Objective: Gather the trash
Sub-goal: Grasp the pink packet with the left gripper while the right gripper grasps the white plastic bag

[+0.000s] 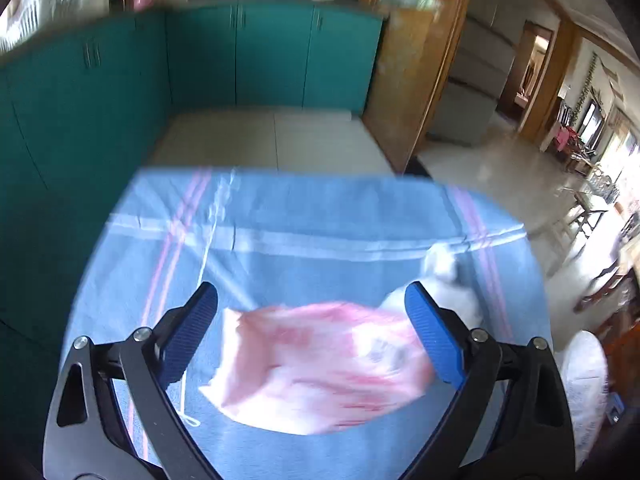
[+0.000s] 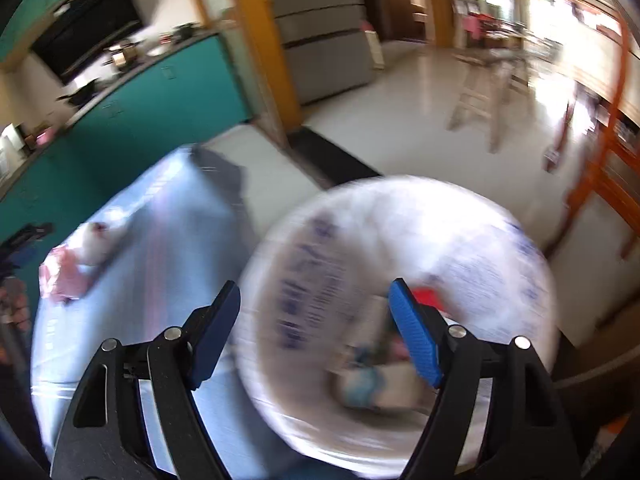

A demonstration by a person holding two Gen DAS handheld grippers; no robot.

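Left tool (image 1: 312, 312) wide over pink wrapper (image 1: 320, 364) — tissue (image 1: 444, 280) beside.

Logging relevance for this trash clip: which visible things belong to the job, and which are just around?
Job:
- pink plastic wrapper between the open left gripper fingers
- white crumpled wad beside it
- white bag, already holding scraps, under the open right gripper

Just around:
- blue tablecloth
- teal cabinets
- wooden ladder

left wrist close above blue tablecloth (image 1: 320, 220), right wrist nearby, both sharing it
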